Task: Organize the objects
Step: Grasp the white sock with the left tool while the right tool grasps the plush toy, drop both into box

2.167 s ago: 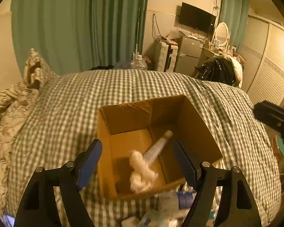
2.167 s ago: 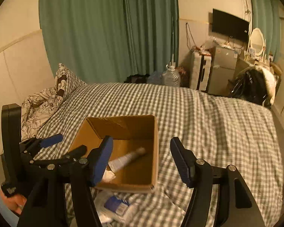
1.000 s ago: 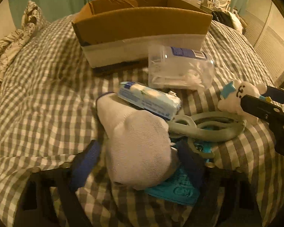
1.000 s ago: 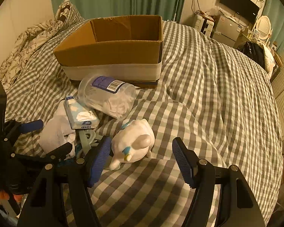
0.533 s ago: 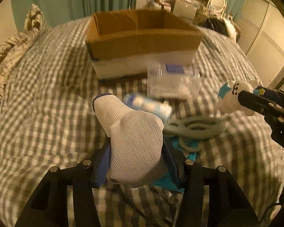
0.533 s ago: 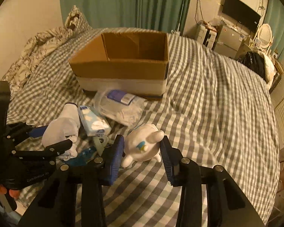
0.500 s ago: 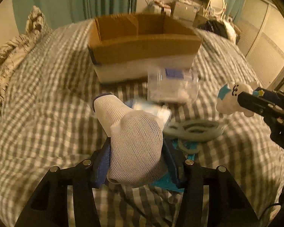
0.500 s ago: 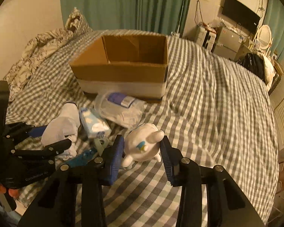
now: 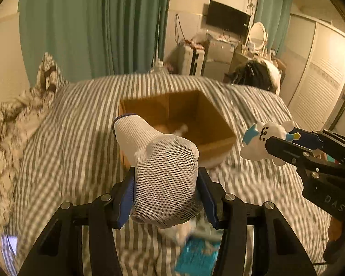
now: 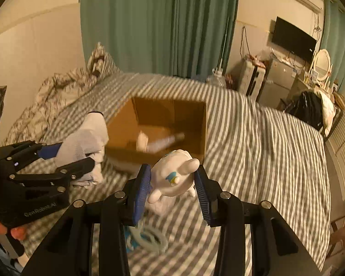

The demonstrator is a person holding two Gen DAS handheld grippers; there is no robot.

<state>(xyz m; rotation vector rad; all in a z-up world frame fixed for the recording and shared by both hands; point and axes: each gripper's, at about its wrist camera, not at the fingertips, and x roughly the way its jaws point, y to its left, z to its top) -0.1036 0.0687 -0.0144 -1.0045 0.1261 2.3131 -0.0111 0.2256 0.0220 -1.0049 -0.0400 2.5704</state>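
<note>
Left wrist view shows left tongs (image 9: pixel 164 192) clamped on a sock (image 9: pixel 163 172) and right tongs (image 10: pixel 172 187) clamped on a toy (image 10: pixel 174 177), both raised near the box (image 9: pixel 218 124) on the bed (image 10: pixel 264 142); released early, either could miss it.

Black frames, silver screws, blue-padded fingers (image 10: pixel 142 185).

Cardboard box (image 9: pixel 218 128) top is open, nothing above it. Inside: tube (image 10: pixel 165 140) and a pale item on its floor. Bedspread (image 10: pixel 264 151) right of box is bare.
</note>
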